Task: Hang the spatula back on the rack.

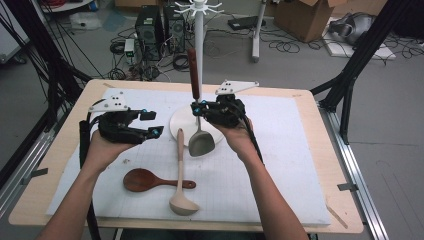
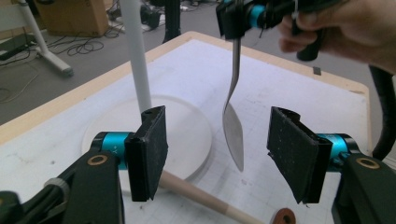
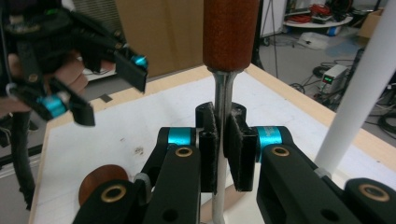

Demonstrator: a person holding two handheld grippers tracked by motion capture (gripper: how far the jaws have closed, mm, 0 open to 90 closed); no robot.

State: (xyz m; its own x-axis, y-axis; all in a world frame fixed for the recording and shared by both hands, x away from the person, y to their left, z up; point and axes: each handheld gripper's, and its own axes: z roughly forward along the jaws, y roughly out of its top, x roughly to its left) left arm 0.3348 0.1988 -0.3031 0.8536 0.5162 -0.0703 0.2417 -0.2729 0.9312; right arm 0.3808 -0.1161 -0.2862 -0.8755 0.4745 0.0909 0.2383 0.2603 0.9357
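Spatula held upright at the white rack pole, hooks overhead.

The right gripper [image 1: 200, 111] is clamped on the steel shank of the wooden-handled metal spatula [image 1: 199, 117], long axis vertical, just beside the white hook-topped rack pole [image 1: 199, 45]. The left gripper [image 1: 150, 125] stands half open and empty, farther from the pole. The right gripper view shows pads pinching the shank; the high view shows the hooks.
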